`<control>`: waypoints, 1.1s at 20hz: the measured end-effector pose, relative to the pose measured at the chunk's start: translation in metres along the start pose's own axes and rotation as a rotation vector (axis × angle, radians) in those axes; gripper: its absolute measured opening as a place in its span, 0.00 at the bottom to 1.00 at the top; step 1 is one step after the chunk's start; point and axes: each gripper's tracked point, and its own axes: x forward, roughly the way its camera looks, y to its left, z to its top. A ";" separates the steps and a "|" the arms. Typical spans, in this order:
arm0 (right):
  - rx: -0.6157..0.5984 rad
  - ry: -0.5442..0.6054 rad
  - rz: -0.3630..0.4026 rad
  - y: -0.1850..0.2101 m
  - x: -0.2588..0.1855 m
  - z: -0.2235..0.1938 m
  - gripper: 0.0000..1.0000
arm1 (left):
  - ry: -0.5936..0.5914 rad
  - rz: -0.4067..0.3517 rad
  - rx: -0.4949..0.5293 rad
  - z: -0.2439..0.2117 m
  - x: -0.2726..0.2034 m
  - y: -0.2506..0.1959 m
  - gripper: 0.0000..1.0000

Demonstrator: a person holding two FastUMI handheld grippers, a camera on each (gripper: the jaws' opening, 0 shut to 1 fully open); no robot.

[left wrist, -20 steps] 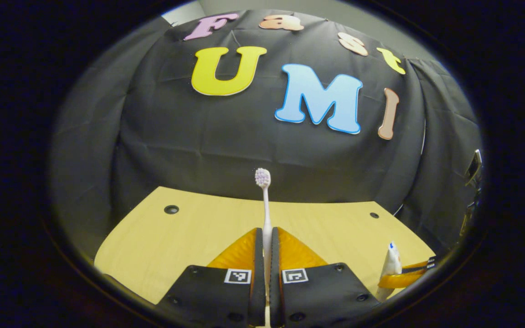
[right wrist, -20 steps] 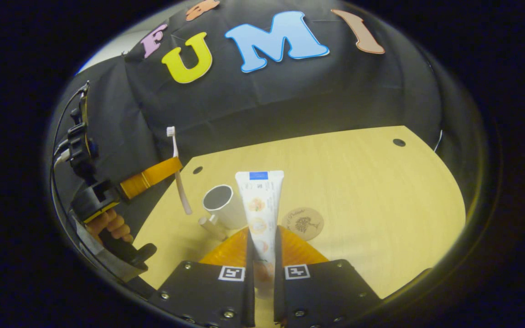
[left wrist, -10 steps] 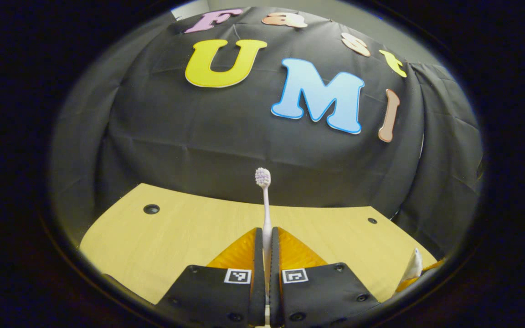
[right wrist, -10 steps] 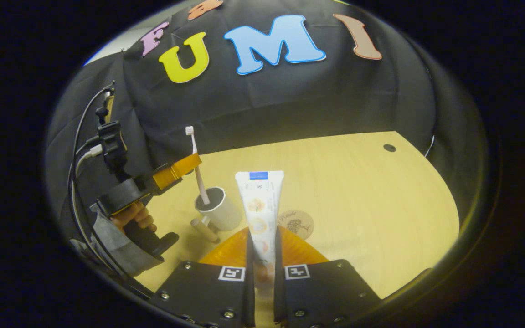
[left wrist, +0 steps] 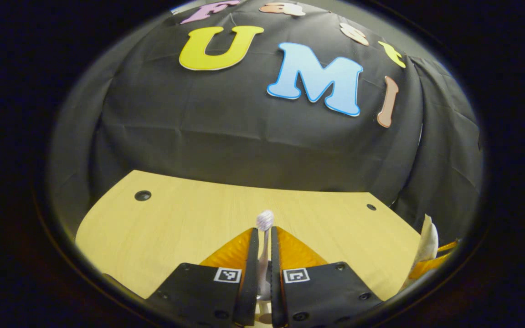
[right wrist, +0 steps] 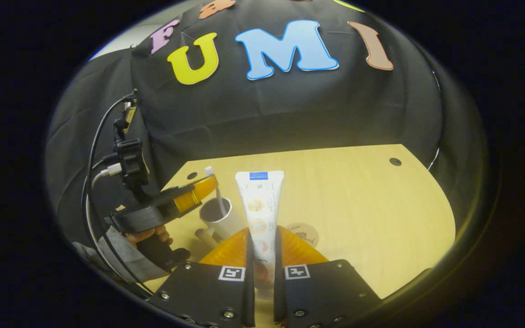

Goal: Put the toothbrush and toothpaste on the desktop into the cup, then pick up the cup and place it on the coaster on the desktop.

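Note:
A pale toothbrush (left wrist: 265, 223) stands head-up between the fingers of my left gripper (left wrist: 265, 231), which are slightly apart and loose around its shaft. In the right gripper view the toothbrush (right wrist: 219, 200) stands in the grey cup (right wrist: 219, 219), with the left gripper (right wrist: 197, 195) held by a hand just left of the rim. My right gripper (right wrist: 262, 233) is shut on a white toothpaste tube (right wrist: 259, 200), held upright with its flat end up, right of the cup. The round coaster (right wrist: 307, 233) lies on the desk, partly hidden behind my right finger.
The light wooden desk (right wrist: 372, 205) has small dark holes near its back corners (right wrist: 395, 161) (left wrist: 142, 195). Black cloth walls rise close behind the desk. Cables hang from the left gripper (right wrist: 94, 182). The toothpaste tube (left wrist: 429, 234) shows at the right edge of the left gripper view.
The left gripper moved over the cup and lowered the toothbrush into it. Its fingers have parted a little and the brush has slid down between them. The right gripper kept holding the toothpaste.

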 end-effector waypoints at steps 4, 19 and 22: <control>-0.023 -0.019 0.029 0.013 0.008 0.014 0.17 | 0.022 -0.007 -0.017 -0.005 -0.007 0.004 0.34; -0.050 -0.171 0.213 0.084 0.072 0.078 0.17 | 0.030 -0.048 -0.057 0.000 -0.075 0.006 0.91; -0.057 -0.223 0.247 0.093 0.085 0.087 0.17 | 0.039 -0.032 -0.072 -0.005 -0.087 0.017 0.96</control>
